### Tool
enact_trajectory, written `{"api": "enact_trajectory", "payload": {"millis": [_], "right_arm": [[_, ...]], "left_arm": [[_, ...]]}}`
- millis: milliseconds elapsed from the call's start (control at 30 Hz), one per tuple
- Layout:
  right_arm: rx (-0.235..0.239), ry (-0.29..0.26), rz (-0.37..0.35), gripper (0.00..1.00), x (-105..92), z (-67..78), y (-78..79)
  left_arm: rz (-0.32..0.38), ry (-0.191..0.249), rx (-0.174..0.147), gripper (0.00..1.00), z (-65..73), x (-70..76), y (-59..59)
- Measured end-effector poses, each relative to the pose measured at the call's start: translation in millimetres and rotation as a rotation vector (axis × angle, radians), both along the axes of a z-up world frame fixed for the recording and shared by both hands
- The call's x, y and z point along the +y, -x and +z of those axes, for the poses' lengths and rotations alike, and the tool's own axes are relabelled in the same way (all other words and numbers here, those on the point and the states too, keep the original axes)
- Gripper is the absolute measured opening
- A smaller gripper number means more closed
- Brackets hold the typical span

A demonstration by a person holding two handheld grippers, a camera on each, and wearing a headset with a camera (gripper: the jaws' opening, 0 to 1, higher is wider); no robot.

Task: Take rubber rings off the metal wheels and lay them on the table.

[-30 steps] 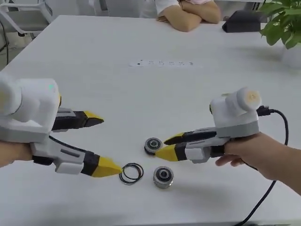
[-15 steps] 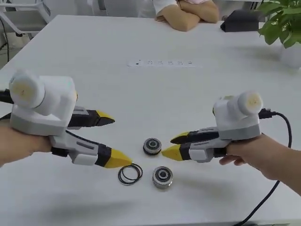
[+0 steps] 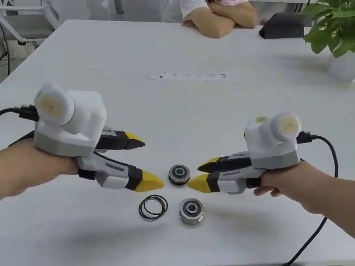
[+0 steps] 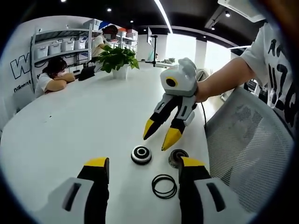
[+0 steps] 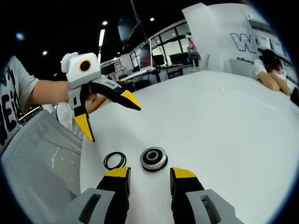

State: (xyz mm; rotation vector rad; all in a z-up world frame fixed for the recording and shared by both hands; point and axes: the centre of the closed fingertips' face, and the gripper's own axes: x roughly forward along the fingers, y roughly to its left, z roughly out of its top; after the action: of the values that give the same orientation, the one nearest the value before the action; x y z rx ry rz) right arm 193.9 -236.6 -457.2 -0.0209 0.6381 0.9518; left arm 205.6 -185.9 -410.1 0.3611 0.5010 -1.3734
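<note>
1. A white counter carries two small metal wheels and a loose bunch of thin black rubber rings.
2. The far wheel lies flat between the tips of the two hand-held grippers. It has a dark band round its rim and a dark hub.
3. The near wheel lies flat a little nearer and to the right, apart from the far one. Its rim looks bare and silvery, and its hub is dark.
4. The rings lie flat and overlapping on the counter, just left of the near wheel and not touching it. There are at least two; the exact count is unclear.
5. The left hand-held gripper hovers left of the far wheel, with its lower yellow tip just beyond the rings. Its jaws are spread wide and hold nothing.
6. The right hand-held gripper hovers right of the far wheel, with its yellow tips close to it. Its jaws are a little apart and hold nothing.
7. A leafy plant stands at the far right corner.
</note>
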Motion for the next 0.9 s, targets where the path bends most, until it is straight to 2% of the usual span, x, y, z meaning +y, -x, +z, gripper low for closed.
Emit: {"api": "enact_trajectory", "payload": {"millis": [367,900], "right_arm": [[-0.005,0.012,0.004,0.33,-2.6,-6.9,-3.0],[-0.001,0.009,-0.002,0.34,-5.0,-10.4,-5.5]], "left_arm": [[-0.003,-0.015,0.018,0.49,-10.8,-14.7,-5.5],[-0.024,-0.052,0.044,0.36,-30.8,-31.3,-3.4]]}}
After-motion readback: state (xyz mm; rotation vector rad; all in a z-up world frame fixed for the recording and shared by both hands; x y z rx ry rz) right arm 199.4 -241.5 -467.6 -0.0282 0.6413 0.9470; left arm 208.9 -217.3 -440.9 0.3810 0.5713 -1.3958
